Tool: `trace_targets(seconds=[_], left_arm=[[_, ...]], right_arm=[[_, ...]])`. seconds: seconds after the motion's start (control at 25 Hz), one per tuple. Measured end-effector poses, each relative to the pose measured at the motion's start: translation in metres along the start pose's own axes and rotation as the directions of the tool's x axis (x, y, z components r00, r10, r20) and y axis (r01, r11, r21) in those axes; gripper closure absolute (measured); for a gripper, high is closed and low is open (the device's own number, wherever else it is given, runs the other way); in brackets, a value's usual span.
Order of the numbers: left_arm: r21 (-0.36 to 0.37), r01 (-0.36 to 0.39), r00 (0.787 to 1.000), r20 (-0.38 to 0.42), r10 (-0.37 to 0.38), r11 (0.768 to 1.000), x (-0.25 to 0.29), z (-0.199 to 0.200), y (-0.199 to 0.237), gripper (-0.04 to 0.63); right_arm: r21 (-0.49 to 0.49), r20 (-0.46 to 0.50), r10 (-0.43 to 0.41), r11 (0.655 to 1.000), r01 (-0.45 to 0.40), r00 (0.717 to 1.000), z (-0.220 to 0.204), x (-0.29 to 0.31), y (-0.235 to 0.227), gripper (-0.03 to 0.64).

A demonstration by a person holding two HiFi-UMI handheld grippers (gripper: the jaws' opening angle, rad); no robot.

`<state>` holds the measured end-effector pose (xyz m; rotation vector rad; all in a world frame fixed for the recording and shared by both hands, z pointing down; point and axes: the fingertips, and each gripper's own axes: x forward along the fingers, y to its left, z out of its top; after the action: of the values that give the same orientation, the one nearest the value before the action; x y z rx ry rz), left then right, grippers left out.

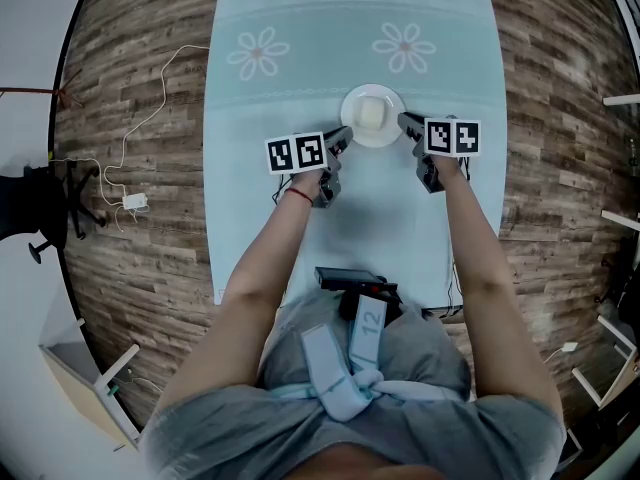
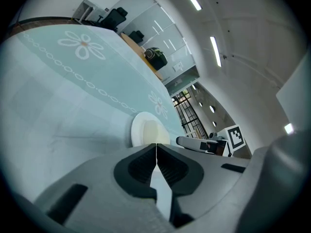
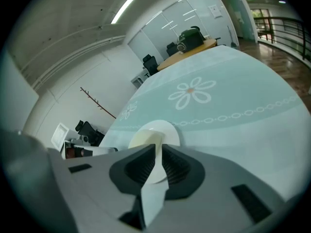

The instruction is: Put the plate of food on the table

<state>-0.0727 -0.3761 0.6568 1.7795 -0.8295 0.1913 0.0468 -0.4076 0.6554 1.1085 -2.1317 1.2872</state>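
Wood-plank floor point(image 1: 130, 148) surrounds a long table under a pale blue-green cloth point(image 1: 290, 78) printed with daisies and a chain border.

Left gripper point(image 2: 156, 145): jaws pressed together, pads meeting in a thin line at the tips, nothing seen between them. Tips sit at the left rim of the white plate point(image 1: 390, 131); cannot tell whether they touch it.

Right gripper point(image 3: 156, 148): jaws closed to a narrow slot with the plate's white rim caught in it, on the plate's right side.

Plate: small, round, carrying one pale yellowish block of food point(image 1: 371, 114) at its centre. It lies on the cloth near mid-table, just on the near side of the chain border, with the two daisies beyond. The grippers flank it left and right, marker cubes facing up, and both forearms reach in from the near edge.

Farther out: white cable with a small adapter point(image 1: 133, 201) trails over the floor left of the table. A black chair point(image 1: 40, 208) stands at the far left. Ceiling strip lights and glass partitions show in both gripper views.
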Motion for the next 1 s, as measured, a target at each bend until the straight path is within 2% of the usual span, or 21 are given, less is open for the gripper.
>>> trace_targets(seconds=[0.2, 0.36, 0.48, 0.72, 1.0], left_arm=[[0.144, 0.02, 0.998, 0.048, -0.028, 0.989, -0.003, 0.005, -0.01, 0.574], [0.295, 0.031, 0.997, 0.052, -0.048, 0.955, -0.008, 0.0, -0.022, 0.574], [0.375, 0.022, 0.999, 0.035, -0.038, 0.927, -0.009, -0.007, -0.029, 0.574], [0.422, 0.011, 0.999, 0.043, -0.032, 0.907, -0.02, -0.018, -0.042, 0.574], [0.494, 0.022, 0.995, 0.072, -0.066, 0.869, -0.041, -0.029, -0.069, 0.574]], right_arm=[[-0.11, 0.046, 0.018, 0.994, -0.013, 0.999, -0.011, -0.006, 0.02, 0.57], [-0.138, 0.087, 0.039, 0.99, -0.027, 0.995, -0.024, -0.016, 0.031, 0.571], [-0.145, 0.114, 0.06, 0.989, -0.043, 0.992, -0.031, -0.023, 0.037, 0.571], [-0.197, 0.17, 0.059, 0.98, -0.024, 0.984, -0.041, -0.042, 0.053, 0.571], [-0.23, 0.219, 0.081, 0.973, -0.029, 0.972, -0.052, -0.068, 0.078, 0.569]])
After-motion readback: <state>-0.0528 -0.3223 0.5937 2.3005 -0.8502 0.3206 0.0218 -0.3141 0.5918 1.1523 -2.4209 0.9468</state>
